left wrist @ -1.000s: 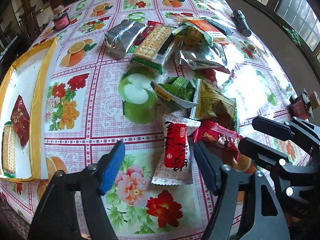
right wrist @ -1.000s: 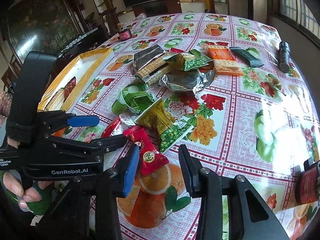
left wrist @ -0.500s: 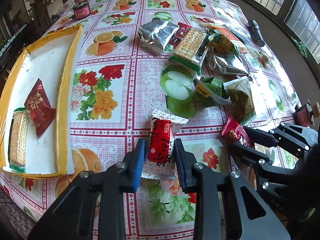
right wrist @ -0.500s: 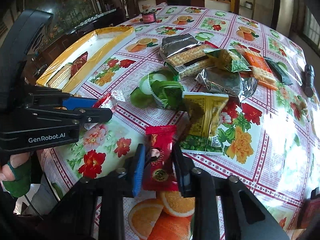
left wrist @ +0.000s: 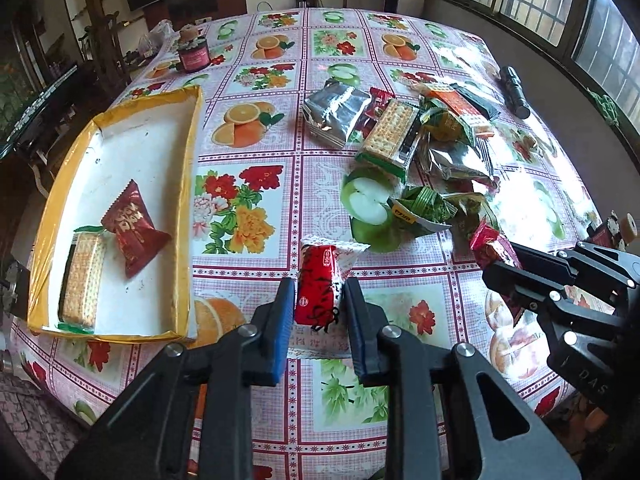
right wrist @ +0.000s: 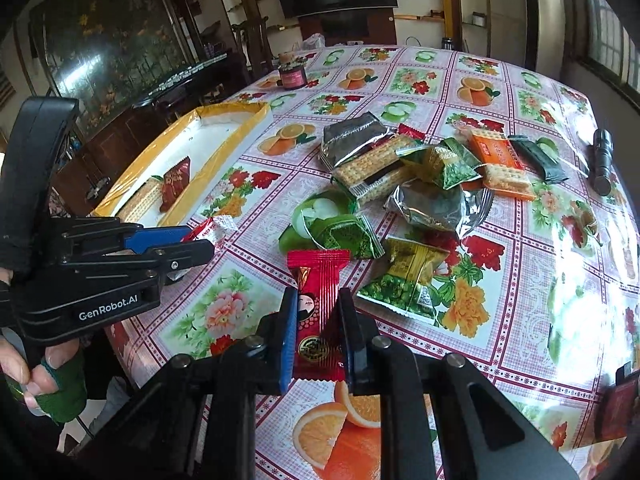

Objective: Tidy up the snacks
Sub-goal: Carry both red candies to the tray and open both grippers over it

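Note:
My left gripper [left wrist: 320,308] is shut on a red-and-white snack packet [left wrist: 318,280], held just above the tablecloth to the right of the yellow-rimmed white tray [left wrist: 191,168]. In the tray lie a cracker pack [left wrist: 82,276] and a dark red packet [left wrist: 134,228]. My right gripper [right wrist: 316,320] is shut on a red candy packet [right wrist: 316,308] with a figure printed on it, lifted at the near edge of the snack pile [right wrist: 400,176]. The right wrist view shows the left gripper [right wrist: 192,240] at the left, with its packet [right wrist: 214,226].
The pile holds silver bags [left wrist: 336,114], a cracker pack [left wrist: 394,134], green packets [left wrist: 424,210] and an orange pack [right wrist: 496,156]. A black torch [left wrist: 514,92] lies far right and a dark jar [left wrist: 194,54] at the back. The table edge runs close below both grippers.
Both grippers went from open to shut, each on its red packet. Both have since lifted a little, and the left one has moved toward the tray.

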{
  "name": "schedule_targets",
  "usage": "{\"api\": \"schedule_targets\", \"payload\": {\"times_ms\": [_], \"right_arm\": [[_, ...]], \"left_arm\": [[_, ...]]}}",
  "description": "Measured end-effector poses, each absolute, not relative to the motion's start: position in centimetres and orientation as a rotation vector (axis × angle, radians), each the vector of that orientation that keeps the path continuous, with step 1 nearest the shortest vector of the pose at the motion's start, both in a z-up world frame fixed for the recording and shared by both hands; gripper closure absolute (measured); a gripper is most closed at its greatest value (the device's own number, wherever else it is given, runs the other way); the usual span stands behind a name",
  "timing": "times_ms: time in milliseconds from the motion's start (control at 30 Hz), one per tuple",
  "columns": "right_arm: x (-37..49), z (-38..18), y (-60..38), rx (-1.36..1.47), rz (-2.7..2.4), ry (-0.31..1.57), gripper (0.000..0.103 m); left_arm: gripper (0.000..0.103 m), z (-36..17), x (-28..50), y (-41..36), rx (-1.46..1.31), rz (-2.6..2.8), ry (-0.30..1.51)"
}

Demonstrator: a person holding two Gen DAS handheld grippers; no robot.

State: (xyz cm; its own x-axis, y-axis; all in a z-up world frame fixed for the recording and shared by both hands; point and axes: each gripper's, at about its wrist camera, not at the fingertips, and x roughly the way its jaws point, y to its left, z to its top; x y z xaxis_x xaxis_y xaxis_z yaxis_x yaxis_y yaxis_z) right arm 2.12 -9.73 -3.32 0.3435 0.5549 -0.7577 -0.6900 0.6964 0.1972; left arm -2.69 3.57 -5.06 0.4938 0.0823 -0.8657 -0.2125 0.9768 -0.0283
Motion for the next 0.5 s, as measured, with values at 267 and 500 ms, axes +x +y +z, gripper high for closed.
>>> {"api": "schedule_targets", "payload": {"times_ms": [267, 500], "right_arm": [[1.9, -2.4, -9.3, -0.143, 0.827, 0.892, 0.085], [2.1, -2.0, -8.7, -0.136, 0.836, 0.889, 0.085]], "left_arm": [[0.079, -4.2, -3.6, 4.6, -0.164, 0.191, 1.011], [0.079, -3.7, -4.5, 5.6, -0.175, 0.201, 0.989]]}}
